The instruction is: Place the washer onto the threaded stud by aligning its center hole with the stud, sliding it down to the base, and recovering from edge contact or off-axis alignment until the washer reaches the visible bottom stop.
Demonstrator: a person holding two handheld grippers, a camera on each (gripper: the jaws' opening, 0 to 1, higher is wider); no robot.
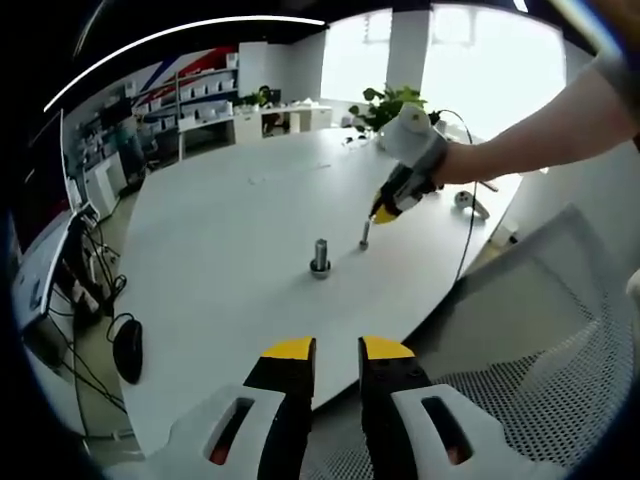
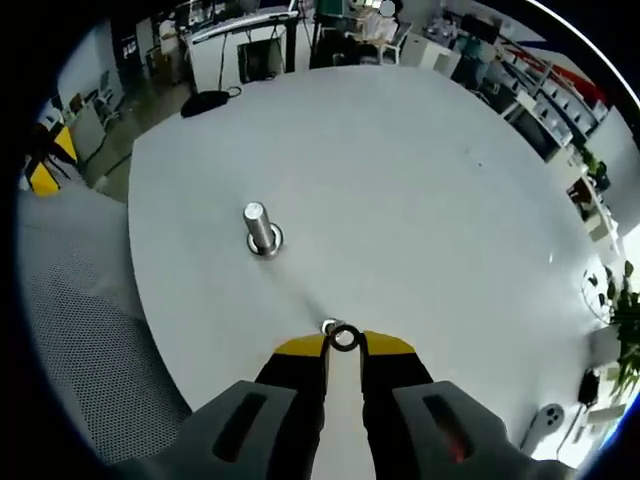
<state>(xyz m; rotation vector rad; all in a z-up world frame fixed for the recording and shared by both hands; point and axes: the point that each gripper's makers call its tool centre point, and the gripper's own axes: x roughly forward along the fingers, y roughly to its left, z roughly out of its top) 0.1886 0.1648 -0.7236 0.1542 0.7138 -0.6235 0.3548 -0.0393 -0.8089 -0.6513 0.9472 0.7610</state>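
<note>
Right gripper (image 2: 344, 343): my fingers (image 2: 297, 348) are pinching the washer (image 2: 345, 338) at their yellow tips, held just above the white tabletop (image 2: 420, 190). The ring lies nearly flat, its hole open to the camera. Something small and pale sits on the tabletop right behind the washer; I can't tell what it is.

Farther out and to the left, the threaded stud (image 2: 261, 228) stands upright on its wide base, well apart from the washer, with nothing on its shaft.

Left gripper (image 1: 335, 349): fingers (image 1: 290, 350) spread a little, with a narrow gap between them, holding nothing, hanging off the near edge of the tabletop (image 1: 220, 250). From here the stud (image 1: 320, 257) stands mid-tabletop. Beyond it, the right gripper (image 1: 383, 212) reaches in from the right on a bare forearm (image 1: 540, 130), tips low over the surface. A potted plant (image 1: 385, 103) sits at the far edge.
</note>
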